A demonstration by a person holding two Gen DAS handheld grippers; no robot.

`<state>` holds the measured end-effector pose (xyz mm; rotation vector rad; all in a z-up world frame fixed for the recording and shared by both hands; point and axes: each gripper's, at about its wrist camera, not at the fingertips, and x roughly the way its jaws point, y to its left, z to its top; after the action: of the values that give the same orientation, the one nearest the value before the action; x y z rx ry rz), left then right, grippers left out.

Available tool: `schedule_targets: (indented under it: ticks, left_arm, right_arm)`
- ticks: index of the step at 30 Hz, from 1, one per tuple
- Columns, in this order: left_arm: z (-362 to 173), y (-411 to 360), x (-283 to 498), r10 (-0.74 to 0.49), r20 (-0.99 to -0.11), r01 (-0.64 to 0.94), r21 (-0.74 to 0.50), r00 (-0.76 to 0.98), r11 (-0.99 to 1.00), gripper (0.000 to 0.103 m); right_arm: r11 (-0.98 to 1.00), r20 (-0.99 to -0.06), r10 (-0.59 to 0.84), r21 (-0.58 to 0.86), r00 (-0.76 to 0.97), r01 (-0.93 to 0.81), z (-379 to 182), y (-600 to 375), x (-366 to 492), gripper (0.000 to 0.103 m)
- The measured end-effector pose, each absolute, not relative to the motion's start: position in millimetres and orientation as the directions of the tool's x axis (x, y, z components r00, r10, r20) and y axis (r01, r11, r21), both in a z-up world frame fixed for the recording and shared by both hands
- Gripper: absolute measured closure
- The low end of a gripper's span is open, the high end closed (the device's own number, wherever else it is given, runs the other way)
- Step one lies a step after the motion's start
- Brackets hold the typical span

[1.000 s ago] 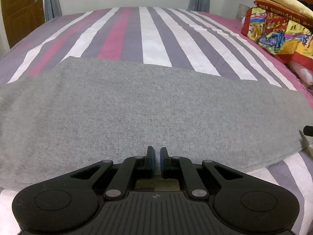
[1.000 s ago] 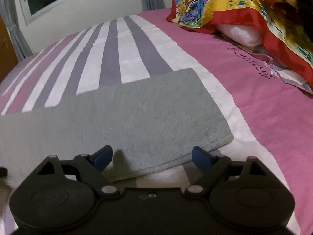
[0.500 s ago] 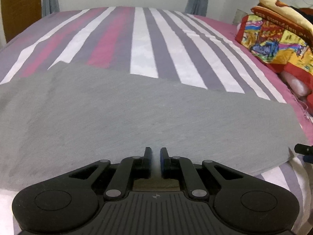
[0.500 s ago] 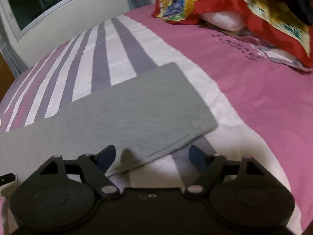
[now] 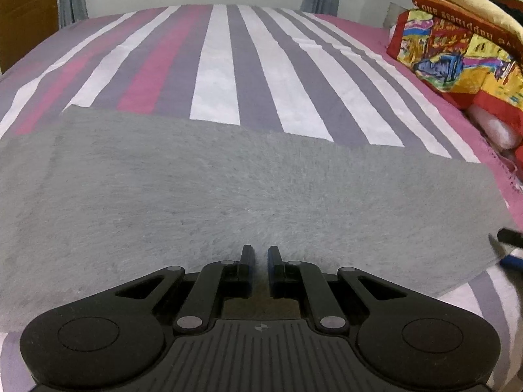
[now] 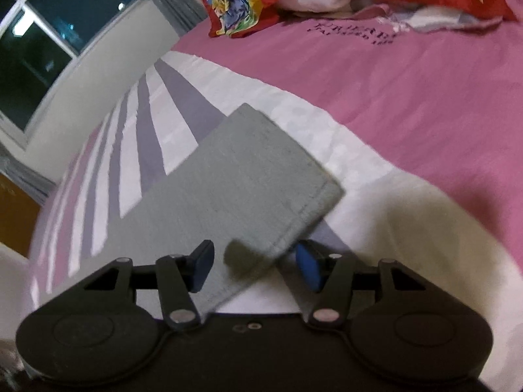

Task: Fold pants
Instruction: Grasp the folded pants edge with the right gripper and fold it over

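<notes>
**Operator:** Report the position of the garment.

**Technician:** The grey pants lie flat on the striped bedsheet, folded lengthwise into one long band that runs from 9 o'clock to 3 o'clock across the left wrist view. In the right wrist view the hem end sits just ahead of the tool, with its stitched edge running toward 4 o'clock.

**Operator:** State of the left gripper?

**Technician:** The left gripper is clenched, with only a narrow slit between the fingers. It sits over the near long edge of the band. Whether cloth is pinched in that slit cannot be determined; the fabric passes beneath the fingertips. Probable purpose: to pin or hold the middle of the near edge.

**Operator:** And the right gripper?

**Technician:** The right gripper is partly released and its jaws have just been closing. The near corner of the hem lies between the blue pads, which do not yet press on it. The tool is rolled so the jaws straddle the cloth edge.

**Operator:** Obstructions?

**Technician:** A colourful blanket is stacked at 2 o'clock, well apart from the pants.
</notes>
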<state>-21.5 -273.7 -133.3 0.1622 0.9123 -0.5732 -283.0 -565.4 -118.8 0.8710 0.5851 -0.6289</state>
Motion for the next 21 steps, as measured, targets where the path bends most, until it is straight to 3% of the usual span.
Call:
schedule_targets:
  ticks: [3, 4, 7, 10, 15, 21]
  left_arm:
    - [-137, -279, -21, -0.390, -0.788, 0.541, -0.087, 0.476, 0.836, 0.096]
    - [-137, -280, -21, -0.387, -0.790, 0.543, -0.083, 0.476, 0.836, 0.096]
    - [-141, -282, -20, -0.380, -0.794, 0.549, -0.070, 0.475, 0.833, 0.096]
    - [-144, -285, -21, -0.366, -0.792, 0.556, -0.041, 0.489, 0.830, 0.096]
    - [-147, -291, -28, -0.350, -0.779, 0.570, 0.012, 0.521, 0.822, 0.096]
    - [-145, -285, -21, -0.368, -0.793, 0.563, -0.038, 0.486, 0.826, 0.096]
  right_arm:
    - [0.453, -0.677, -0.259, 0.545, 0.689, 0.706, -123, -570, -277, 0.048]
    - [0.445, -0.674, -0.255, 0.555, 0.694, 0.703, -123, -571, -275, 0.052]
    - [0.456, -0.646, -0.259, 0.573, 0.718, 0.681, -119, -569, -274, 0.081]
    - [0.428, -0.684, -0.272, 0.544, 0.677, 0.721, -128, -576, -275, 0.090]
    - [0.397, -0.676, -0.282, 0.563, 0.680, 0.725, -130, -576, -275, 0.085]
    - [0.455, -0.674, -0.331, 0.499, 0.660, 0.738, -117, -568, -268, 0.093]
